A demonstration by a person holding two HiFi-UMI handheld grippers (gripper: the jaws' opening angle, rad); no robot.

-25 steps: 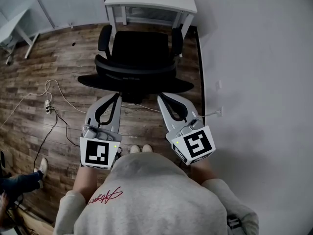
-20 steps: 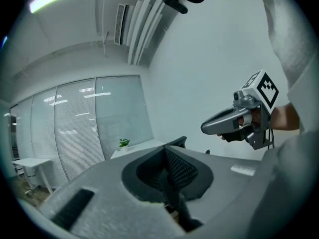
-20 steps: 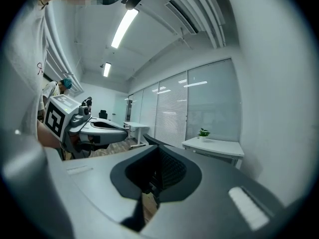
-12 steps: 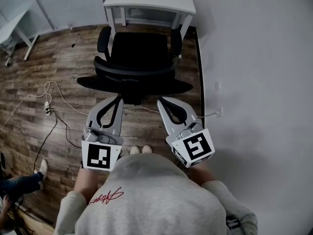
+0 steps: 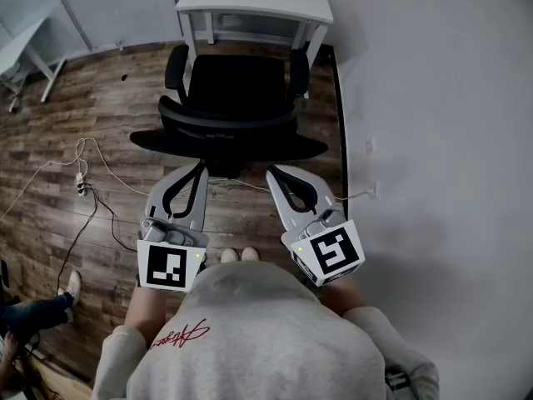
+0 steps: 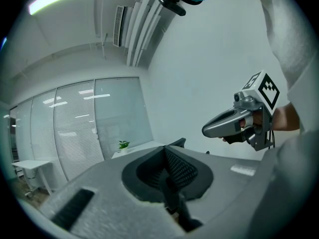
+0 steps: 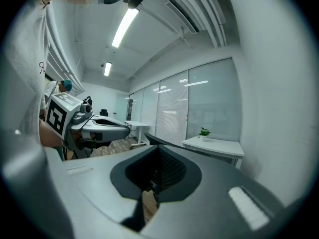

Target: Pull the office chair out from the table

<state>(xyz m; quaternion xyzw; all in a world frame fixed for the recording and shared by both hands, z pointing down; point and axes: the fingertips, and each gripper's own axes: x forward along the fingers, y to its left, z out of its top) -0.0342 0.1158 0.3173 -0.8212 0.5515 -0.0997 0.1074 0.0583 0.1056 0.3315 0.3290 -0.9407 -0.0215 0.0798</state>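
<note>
The office chair [image 5: 237, 86] stands at the upper centre of the head view. Its seat faces the top of the frame, toward the white desk [image 5: 250, 7], and its back is turned to the person. The broad black top of the backrest [image 5: 229, 140] runs left to right across the frame, with an armrest on either side of the seat. The front of the seat lies just at the desk's near edge, between its legs.

The left claw [image 5: 201, 167] is fully closed, its two jaws meeting at the tips with nothing between them. The right claw [image 5: 272, 174] is closed the same way and grips nothing. Both point up the frame, their tips just below the lower edge of the backrest. Whether they touch it cannot be told.

The floor [image 5: 83, 115] is dark wood plank. Loose cables [image 5: 92, 182] trail across it at the left of the frame. A plain pale wall [image 5: 433, 98] fills the right side. In the right gripper view a small potted plant [image 7: 203, 132] sits on the desk, with a glass partition with blinds [image 7: 169, 108] behind it and a strip light [image 7: 124, 26] on the ceiling.
</note>
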